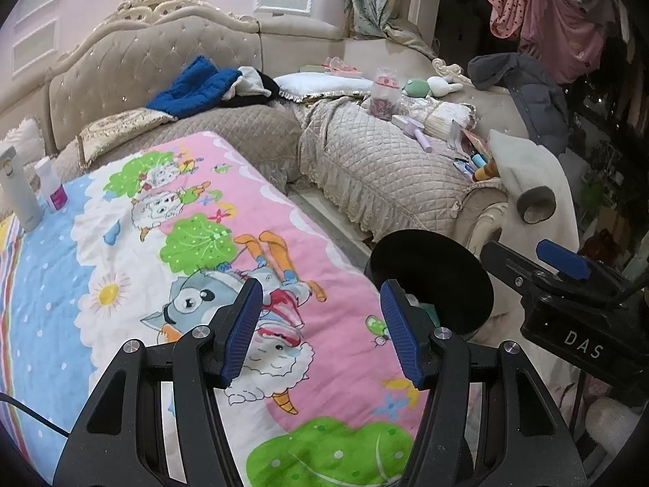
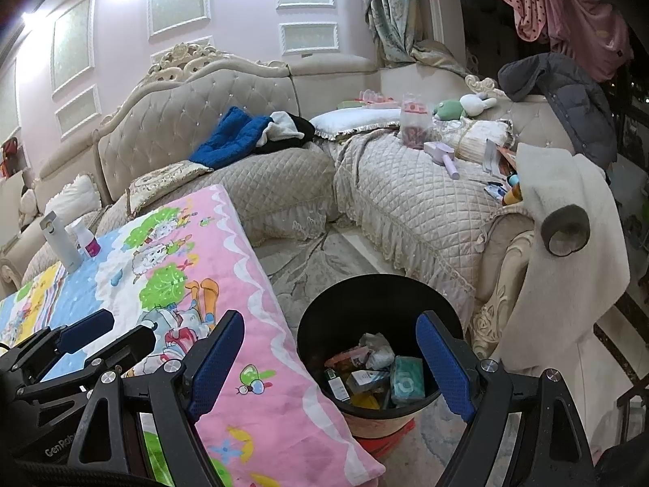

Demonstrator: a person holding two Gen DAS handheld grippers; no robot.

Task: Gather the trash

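**Bin Loaded, Table Nearly Bare**

Seen from both wrist views: a black trash bin (image 2: 379, 349) standing upright on the floor, just beside the long edge of a table draped in a cartoon-print cloth (image 2: 227, 268), mouth facing up toward the cameras, round in plan and so with no long axis across the floor. Already inside: a crumpled white tissue (image 2: 377, 351), a teal packet (image 2: 407, 379), small boxes and wrappers, piled loosely and pointing every which way.

Above it, hovering, the right gripper (image 2: 330, 369), jaws spread wide, blue pads framing the bin's mouth, nothing between them. Off to the left over the cloth, the left gripper (image 1: 322, 335), jaws about half apart, likewise empty, aimed at the table's near end with the bin's rim just past its right finger.

Judging by the haul in the bin, most of the collecting done. No loose litter visible on the cloth itself. Left on the table's far end: a tall white bottle (image 2: 61, 243) and a smaller bottle with a pink label (image 2: 87, 239), both standing upright, side by side; trash or keepers, impossible to say. More odds and ends scattered on the quilted sofa (image 2: 409, 199) beyond, well apart from the bin; whether any counts as trash, also unclear.
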